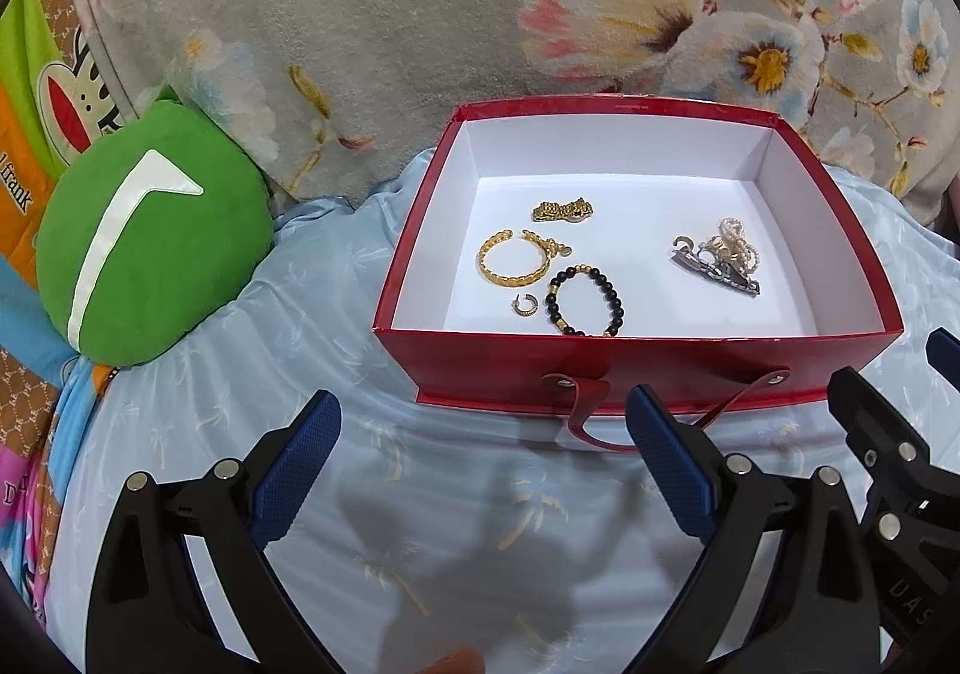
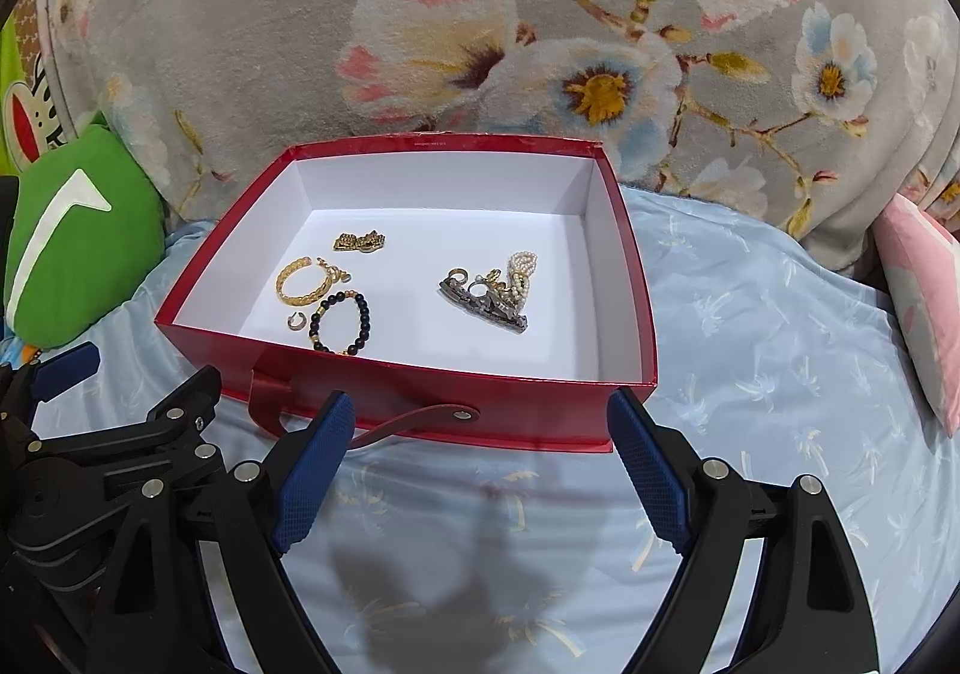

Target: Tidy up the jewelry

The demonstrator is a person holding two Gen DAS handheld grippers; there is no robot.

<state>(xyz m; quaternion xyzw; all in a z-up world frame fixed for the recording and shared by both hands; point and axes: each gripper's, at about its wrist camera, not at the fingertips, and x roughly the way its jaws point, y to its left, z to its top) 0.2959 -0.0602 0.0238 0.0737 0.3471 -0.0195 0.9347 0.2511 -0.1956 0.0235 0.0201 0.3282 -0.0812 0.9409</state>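
Note:
A red box (image 1: 600,365) (image 2: 420,392) with a white inside stands open on the blue bedsheet. On its left lie a gold bangle (image 1: 510,259) (image 2: 298,281), a gold brooch (image 1: 561,210) (image 2: 359,241), a black bead bracelet (image 1: 585,301) (image 2: 342,323) and a small ring (image 1: 524,305) (image 2: 296,320). On its right lies a heap of pearls and silver pieces (image 1: 717,257) (image 2: 492,293). My left gripper (image 1: 483,437) is open and empty in front of the box. My right gripper (image 2: 477,431) is open and empty at the box's front wall.
A green round cushion (image 1: 150,236) (image 2: 72,236) lies left of the box. A grey floral blanket (image 1: 420,2) (image 2: 540,14) rises behind it. A pink pillow (image 2: 918,302) sits at the right. The box's red strap handle (image 1: 591,416) hangs in front.

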